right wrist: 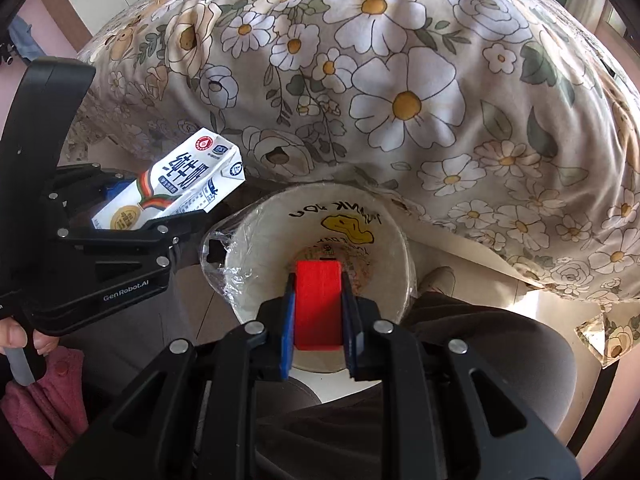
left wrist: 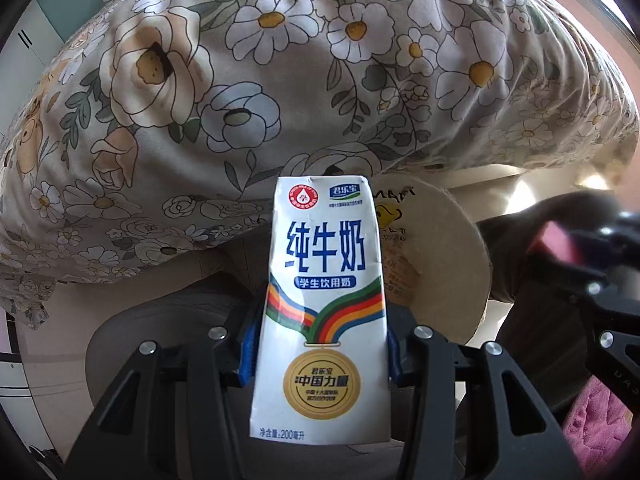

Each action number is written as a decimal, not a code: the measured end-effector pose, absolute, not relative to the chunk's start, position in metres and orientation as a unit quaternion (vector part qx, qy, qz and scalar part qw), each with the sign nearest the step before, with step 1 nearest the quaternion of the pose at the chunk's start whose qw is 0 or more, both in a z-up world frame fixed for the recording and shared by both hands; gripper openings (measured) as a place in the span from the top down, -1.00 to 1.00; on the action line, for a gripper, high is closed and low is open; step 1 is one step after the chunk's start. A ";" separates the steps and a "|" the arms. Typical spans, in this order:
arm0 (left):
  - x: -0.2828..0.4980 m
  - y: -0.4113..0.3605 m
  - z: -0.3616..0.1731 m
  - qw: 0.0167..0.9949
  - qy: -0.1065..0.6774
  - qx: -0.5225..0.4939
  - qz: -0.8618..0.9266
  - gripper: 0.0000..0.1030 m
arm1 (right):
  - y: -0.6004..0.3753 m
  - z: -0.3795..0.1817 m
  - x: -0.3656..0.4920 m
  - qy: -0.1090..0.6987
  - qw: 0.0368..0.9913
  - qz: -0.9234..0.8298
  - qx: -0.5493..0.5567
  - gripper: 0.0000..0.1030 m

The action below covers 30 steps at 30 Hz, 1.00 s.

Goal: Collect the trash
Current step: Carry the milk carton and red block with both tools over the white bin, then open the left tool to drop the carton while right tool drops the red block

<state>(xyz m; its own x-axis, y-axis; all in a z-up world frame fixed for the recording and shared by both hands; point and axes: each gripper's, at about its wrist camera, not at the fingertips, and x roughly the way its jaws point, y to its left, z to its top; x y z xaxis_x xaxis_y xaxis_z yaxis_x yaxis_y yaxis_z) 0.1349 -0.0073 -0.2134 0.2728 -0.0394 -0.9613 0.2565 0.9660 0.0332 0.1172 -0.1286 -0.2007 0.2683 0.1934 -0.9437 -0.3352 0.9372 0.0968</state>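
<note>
A white milk carton (left wrist: 322, 308) with blue lettering and a gold medal print stands upright between the blue pads of my left gripper (left wrist: 320, 348), which is shut on its lower half. In the right wrist view the same carton (right wrist: 184, 184) tilts out of the left gripper (right wrist: 120, 208). A beige paper bowl (right wrist: 264, 248) with a yellow duck print and loose plastic wrap faces the right camera mouth-on. My right gripper (right wrist: 318, 304) is shut on a red piece (right wrist: 318, 300) at the bowl's mouth. The bowl (left wrist: 440, 248) sits just right of the carton, beside the blurred right gripper (left wrist: 560, 248).
A floral bedcover (right wrist: 400, 100) hangs down across the whole background. Below the grippers lies a dark grey rounded seat (right wrist: 500, 360), also seen as the grey seat (left wrist: 160, 320). A person's hand (right wrist: 16, 340) and pink fabric (right wrist: 44, 400) are at the lower left.
</note>
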 end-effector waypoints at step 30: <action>0.199 -0.034 -0.383 0.639 0.761 0.012 -0.115 0.03 | -0.128 -0.393 0.183 0.768 0.620 0.152 0.049 0.59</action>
